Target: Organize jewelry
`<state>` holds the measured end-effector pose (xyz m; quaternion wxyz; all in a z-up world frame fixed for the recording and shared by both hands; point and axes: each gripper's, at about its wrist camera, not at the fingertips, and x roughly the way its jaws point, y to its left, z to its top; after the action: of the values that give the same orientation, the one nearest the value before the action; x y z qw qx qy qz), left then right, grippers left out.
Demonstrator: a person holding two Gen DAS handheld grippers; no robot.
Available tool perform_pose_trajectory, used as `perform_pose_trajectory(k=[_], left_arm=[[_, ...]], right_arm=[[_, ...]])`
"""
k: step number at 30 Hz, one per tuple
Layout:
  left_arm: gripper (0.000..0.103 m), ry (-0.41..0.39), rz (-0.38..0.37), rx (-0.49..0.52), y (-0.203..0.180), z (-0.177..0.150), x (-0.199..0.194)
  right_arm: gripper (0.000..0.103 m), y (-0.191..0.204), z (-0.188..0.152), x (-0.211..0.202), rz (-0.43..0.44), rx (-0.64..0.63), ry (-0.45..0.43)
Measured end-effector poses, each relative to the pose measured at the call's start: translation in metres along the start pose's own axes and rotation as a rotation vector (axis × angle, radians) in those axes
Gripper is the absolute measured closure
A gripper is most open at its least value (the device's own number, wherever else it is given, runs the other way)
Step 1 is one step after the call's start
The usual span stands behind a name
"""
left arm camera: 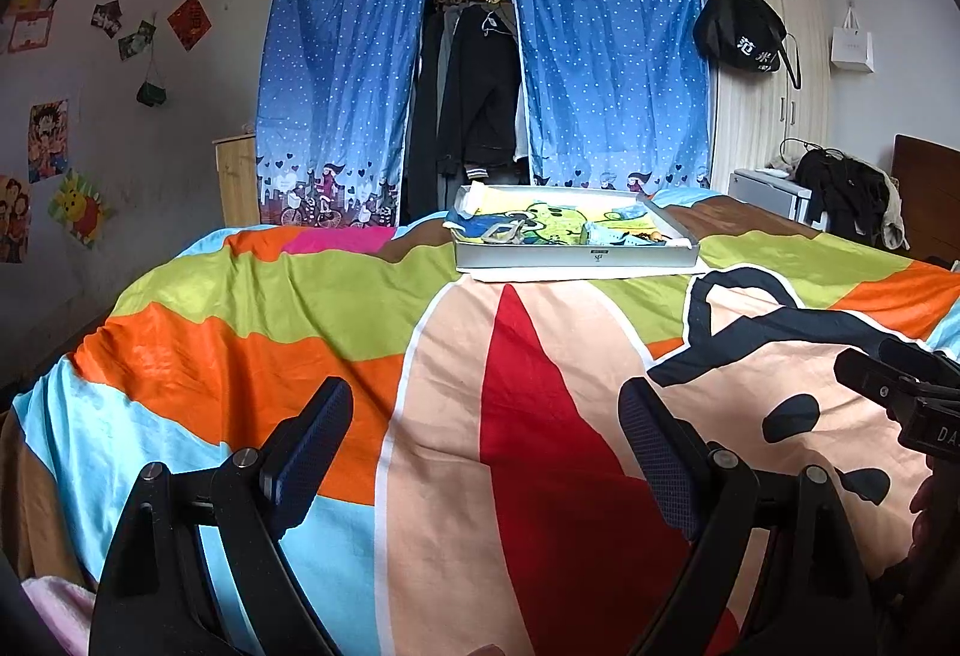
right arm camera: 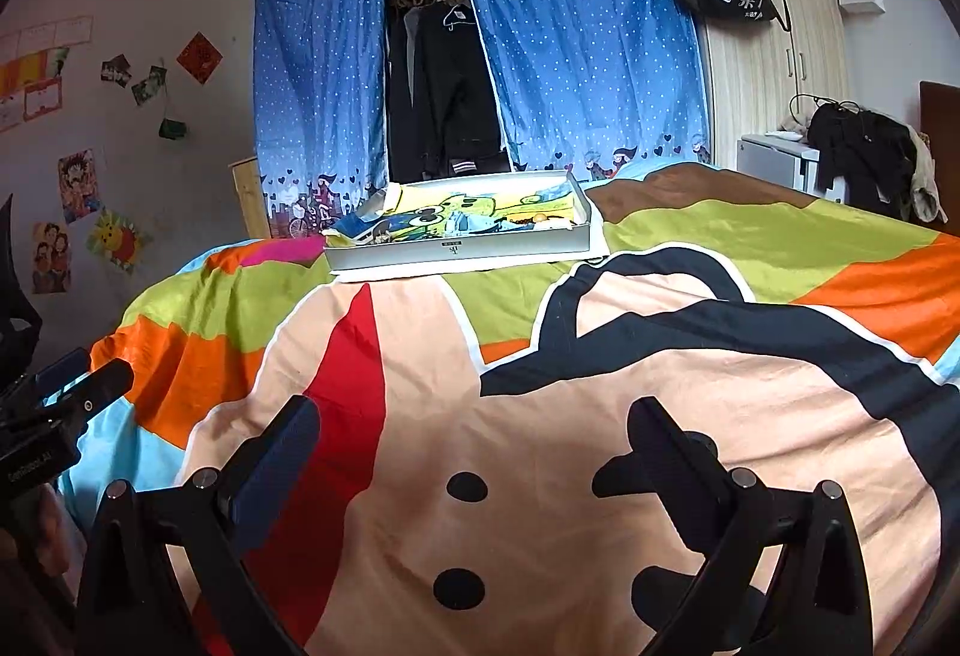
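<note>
A shallow grey tray [left arm camera: 576,255] [right arm camera: 462,249] sits far across the bed, lined with a cartoon-print cloth. Small jewelry pieces [left arm camera: 636,236] [right arm camera: 540,220] lie in it, too small to tell apart. My left gripper [left arm camera: 486,404] hovers open over the near part of the quilt, empty. My right gripper [right arm camera: 474,419] is also open and empty, beside the left one. Both are well short of the tray. The right gripper's body shows at the left wrist view's right edge [left arm camera: 900,392].
The bed is covered by a colourful cartoon quilt [left arm camera: 300,308] [right arm camera: 750,248]. Beyond it stands a blue dotted fabric wardrobe [left arm camera: 354,74] with dark clothes. A black bag [left arm camera: 741,26] hangs on a pale cupboard at right. Clothes drape over a chair [right arm camera: 864,158].
</note>
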<state>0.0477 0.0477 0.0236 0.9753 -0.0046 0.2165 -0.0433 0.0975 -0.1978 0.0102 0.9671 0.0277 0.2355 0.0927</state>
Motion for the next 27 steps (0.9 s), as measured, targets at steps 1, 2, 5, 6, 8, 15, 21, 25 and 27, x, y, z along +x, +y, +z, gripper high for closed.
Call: perform_pose_trajectory(k=[1,2,5,6,8,15,21,25,27], left_arm=[[0.016,0.000,0.000,0.000,0.0002,0.0000,-0.0001],[0.016,0.001,0.000,0.000,0.0006,0.0001,0.0002],[0.016,0.000,0.001,0.001,0.0001,0.0000,-0.0001],[0.016,0.000,0.001,0.001,0.0001,0.0000,-0.0001],[0.016,0.001,0.000,-0.002,0.0017,0.0004,0.0004],[0.016,0.001,-0.002,0.001,0.0031,0.0010,0.0007],[0.016,0.001,-0.004,0.004,0.0043,0.0006,0.0011],[0.016,0.001,-0.004,0.004,0.0043,0.0005,0.0011],[0.016,0.001,-0.003,0.005,0.0041,0.0006,0.0010]], right_arm=[[0.000,-0.0004,-0.0001,-0.0002,0.000,0.000,-0.001],[0.000,-0.0002,0.0002,0.0000,0.000,0.000,0.001],[0.000,-0.0004,0.0004,-0.0002,0.000,0.000,0.002],[0.000,-0.0002,-0.0003,0.0001,0.001,0.001,0.003],[0.000,0.0005,-0.0015,0.0015,0.001,0.001,0.007],[0.000,0.0007,-0.0031,0.0027,0.002,0.000,0.010],[0.000,0.0005,-0.0031,0.0033,0.002,0.000,0.013],[0.000,0.0006,-0.0032,0.0032,0.002,0.001,0.013],[0.000,0.0004,-0.0028,0.0032,0.002,0.000,0.013]])
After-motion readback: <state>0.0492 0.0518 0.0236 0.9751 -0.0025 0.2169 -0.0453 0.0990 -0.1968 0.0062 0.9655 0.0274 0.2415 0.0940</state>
